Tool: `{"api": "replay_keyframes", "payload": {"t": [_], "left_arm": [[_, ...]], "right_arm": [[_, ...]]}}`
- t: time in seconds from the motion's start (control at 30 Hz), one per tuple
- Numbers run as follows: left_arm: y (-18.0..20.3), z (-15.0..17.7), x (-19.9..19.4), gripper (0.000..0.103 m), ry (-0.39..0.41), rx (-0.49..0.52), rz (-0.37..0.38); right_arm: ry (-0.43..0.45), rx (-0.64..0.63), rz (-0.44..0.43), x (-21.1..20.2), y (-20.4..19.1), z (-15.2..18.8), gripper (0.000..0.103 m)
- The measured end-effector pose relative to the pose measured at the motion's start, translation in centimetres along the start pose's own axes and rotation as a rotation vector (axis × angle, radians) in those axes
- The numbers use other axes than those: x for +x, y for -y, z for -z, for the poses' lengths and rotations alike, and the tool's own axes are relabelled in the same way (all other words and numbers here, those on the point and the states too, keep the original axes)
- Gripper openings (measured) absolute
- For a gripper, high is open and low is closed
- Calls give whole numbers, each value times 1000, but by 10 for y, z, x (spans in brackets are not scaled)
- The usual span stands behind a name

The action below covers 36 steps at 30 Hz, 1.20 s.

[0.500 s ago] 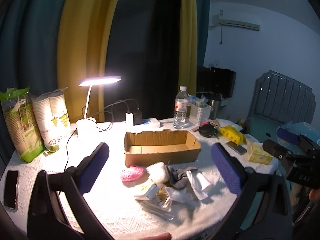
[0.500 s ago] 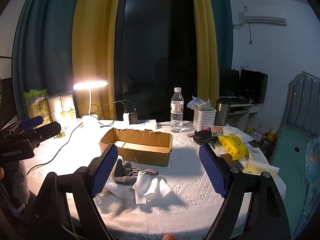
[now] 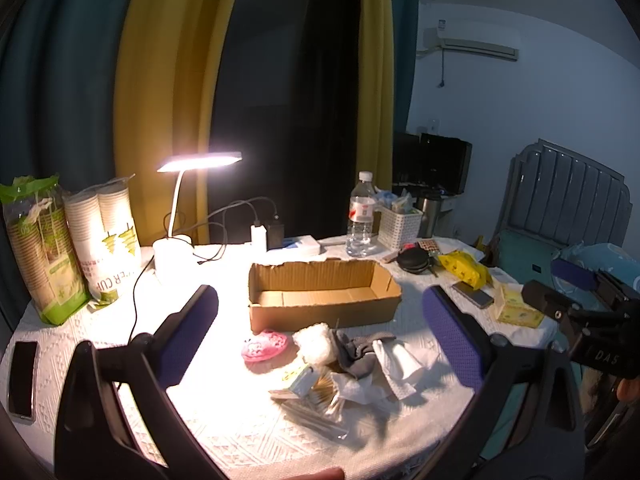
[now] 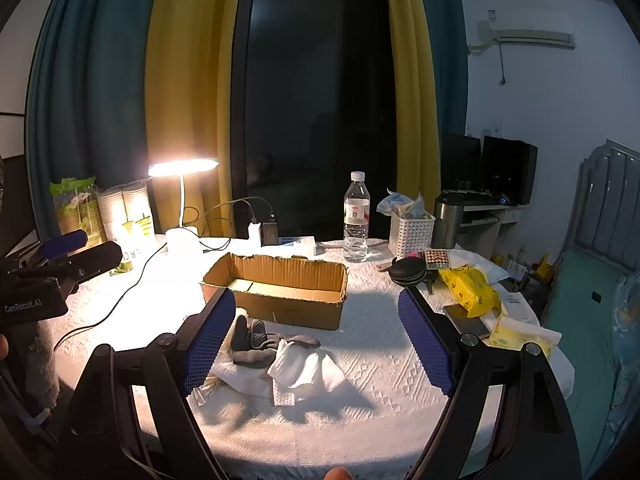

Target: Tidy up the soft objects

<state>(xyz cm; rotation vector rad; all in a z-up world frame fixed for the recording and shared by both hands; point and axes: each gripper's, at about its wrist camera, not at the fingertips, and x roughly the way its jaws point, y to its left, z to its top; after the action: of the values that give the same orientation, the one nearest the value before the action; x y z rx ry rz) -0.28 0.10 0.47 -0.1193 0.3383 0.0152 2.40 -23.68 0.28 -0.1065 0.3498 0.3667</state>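
left tongs: spread wide, nothing between the blue pads, hanging above the near edge of the tabletop
right tongs: spread wide, holding nothing, also over the near edge; seen at far right of the left wrist view
cardboard box: open top, nothing inside, mid tabletop, just behind the soft pile
pink puff: flat on the cloth, in front of the box's left end, apart from the pile
white fluffy ball: just right of the pink puff, touching the grey glove
grey glove: crumpled, in front of the box, partly under the white cloth
white cloth: rumpled, lying over the glove's edge
cotton swab bag: nearest item in the pile, contents hard to read
desk lamp: lit, back left
cup sleeves: standing far left
water bottle: upright behind the box
white basket: right of the bottle
yellow pack: right side
phone: flat at left edge
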Motion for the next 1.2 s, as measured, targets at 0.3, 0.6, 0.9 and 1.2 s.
{"api": "replay_keyframes", "payload": {"t": [0.3, 0.6, 0.9, 1.2], "left_arm": [[0, 0, 0, 102, 0, 0, 0], [0, 0, 0, 102, 0, 0, 2], [-1, 1, 0, 102, 0, -1, 0], [-1, 1, 0, 102, 0, -1, 2]], "right_arm": [[-1, 1, -2, 2, -1, 0, 86], [-4, 0, -2, 2, -2, 0, 86], [-4, 0, -3, 2, -1, 0, 86], [-5, 0, -2, 2, -2, 0, 86]]}}
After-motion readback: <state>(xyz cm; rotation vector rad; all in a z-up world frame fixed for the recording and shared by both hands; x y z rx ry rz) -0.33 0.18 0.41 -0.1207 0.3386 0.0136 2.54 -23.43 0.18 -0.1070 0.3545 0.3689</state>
